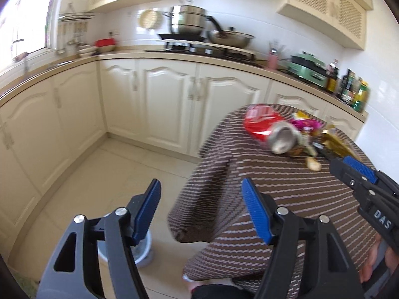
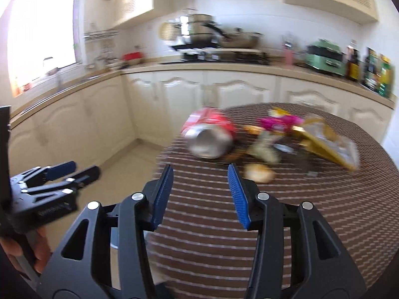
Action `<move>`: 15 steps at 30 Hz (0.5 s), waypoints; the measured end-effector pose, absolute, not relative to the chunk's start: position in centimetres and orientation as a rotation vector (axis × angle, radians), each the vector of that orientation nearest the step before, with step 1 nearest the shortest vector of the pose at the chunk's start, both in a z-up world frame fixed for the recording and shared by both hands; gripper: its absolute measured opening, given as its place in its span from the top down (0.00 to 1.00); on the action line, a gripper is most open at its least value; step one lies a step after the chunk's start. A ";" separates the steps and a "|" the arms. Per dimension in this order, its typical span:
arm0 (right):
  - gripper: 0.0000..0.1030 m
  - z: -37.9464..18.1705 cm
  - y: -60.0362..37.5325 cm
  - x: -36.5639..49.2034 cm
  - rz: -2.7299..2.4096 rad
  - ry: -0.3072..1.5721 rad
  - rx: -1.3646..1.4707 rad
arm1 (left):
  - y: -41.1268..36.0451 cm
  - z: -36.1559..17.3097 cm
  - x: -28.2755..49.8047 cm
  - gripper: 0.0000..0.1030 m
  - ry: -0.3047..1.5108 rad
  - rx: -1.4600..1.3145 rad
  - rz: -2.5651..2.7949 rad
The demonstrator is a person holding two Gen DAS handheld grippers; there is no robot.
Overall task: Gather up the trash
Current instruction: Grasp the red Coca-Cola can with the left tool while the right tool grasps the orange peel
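A person is holding two black grippers with blue finger pads out in front of them in a kitchen. The left gripper is hovering off the near left edge of the desk, its fingers spread wide and gripping nothing. Below it, on the tiled floor, a pale bin is standing just beside the desk. The right gripper is reaching over the desk's striped brown cloth, its fingers also parted and empty.

Further along the desk the trash is lying in a loose pile. Nearest the right gripper is a small tan scrap, too blurred to name. Beyond it a crushed red can is lying on its side, silver end facing the grippers. To its right are a pink wrapper and a gold-edged clear packet, close together.

Behind the desk, cream cabinets are running along the wall, with pots on a stove, a green appliance and bottles on top.
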State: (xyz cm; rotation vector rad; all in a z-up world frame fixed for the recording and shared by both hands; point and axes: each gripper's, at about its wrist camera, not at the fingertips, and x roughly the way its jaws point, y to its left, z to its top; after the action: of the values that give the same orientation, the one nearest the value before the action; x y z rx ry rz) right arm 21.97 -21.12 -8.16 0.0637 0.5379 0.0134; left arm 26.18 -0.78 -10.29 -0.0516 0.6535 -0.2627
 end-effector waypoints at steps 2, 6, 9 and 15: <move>0.53 -8.5 -23.5 22.2 -0.018 0.587 0.065 | -2.1 -10.4 26.5 0.35 0.662 -0.041 -0.284; 0.53 -9.9 -26.3 24.8 0.016 0.728 0.087 | -5.1 -10.3 27.6 0.32 0.671 -0.001 -0.309; 0.53 -10.4 -26.3 26.5 0.040 0.786 0.075 | -6.3 -10.3 28.4 0.32 0.680 0.012 -0.316; 0.53 -12.1 -26.3 30.3 0.019 0.893 0.018 | -7.0 -10.0 30.3 0.28 0.692 0.003 -0.318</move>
State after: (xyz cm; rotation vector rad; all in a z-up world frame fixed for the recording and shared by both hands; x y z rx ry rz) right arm 30.26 -26.26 -12.06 0.0184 0.8930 0.0187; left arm 30.27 -7.03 -9.98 0.0030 0.6919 -0.3179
